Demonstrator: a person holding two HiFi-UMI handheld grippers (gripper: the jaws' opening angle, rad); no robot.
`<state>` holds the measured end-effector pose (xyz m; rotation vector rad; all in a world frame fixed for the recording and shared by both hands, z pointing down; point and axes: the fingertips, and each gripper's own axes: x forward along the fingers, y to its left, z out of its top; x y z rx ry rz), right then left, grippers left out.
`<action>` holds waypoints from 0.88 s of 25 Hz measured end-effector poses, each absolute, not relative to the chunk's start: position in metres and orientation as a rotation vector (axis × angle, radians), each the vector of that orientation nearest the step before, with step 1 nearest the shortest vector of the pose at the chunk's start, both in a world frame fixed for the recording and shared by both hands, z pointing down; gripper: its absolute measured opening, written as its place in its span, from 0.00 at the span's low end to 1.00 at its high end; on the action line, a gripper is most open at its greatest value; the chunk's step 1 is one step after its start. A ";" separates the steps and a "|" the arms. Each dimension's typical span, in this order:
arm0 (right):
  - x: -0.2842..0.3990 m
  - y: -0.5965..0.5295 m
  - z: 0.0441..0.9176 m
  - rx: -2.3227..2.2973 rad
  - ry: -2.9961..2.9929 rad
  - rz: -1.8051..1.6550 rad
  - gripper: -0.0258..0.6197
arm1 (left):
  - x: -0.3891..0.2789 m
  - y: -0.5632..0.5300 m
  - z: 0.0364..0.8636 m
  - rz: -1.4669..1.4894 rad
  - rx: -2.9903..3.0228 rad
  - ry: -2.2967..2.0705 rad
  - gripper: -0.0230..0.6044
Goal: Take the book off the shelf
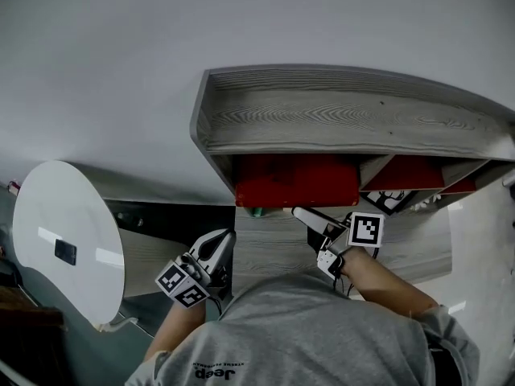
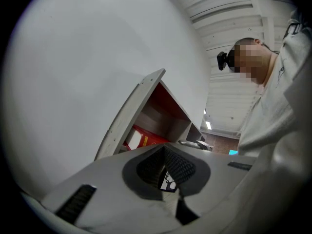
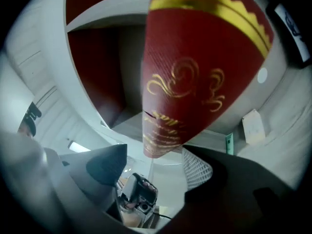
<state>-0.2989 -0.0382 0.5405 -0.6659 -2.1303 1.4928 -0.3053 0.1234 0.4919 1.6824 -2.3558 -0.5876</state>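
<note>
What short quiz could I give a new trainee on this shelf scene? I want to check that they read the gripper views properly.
1. True or false: the right gripper is clamped on the red book.
2. The ornament on the book is: A) silver B) gold C) black
3. Fill in: the jaws of the left gripper are ___.
Key: 1 false, its jaws stand apart with the book's end just above them; 2 B; 3 together.
</note>
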 end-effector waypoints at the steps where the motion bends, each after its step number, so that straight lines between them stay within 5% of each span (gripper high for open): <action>1: -0.302 -0.037 0.543 -0.601 -2.119 1.540 0.63 | -0.310 0.126 0.492 -0.592 1.699 -2.338 0.05; 8: -0.331 -0.057 0.541 -0.293 -2.167 1.814 0.62 | -0.328 0.133 0.492 -0.607 1.825 -2.221 0.05; 9: -0.331 -0.058 0.543 -0.260 -2.171 1.840 0.48 | -0.330 0.135 0.492 -0.613 1.839 -2.205 0.05; 11: -0.327 -0.057 0.543 -0.222 -2.179 1.885 0.43 | -0.330 0.142 0.492 -0.628 1.869 -2.174 0.05; 22: -0.271 -0.022 0.525 -0.215 -2.332 1.768 0.39 | -0.330 0.184 0.495 -0.702 1.982 -2.069 0.06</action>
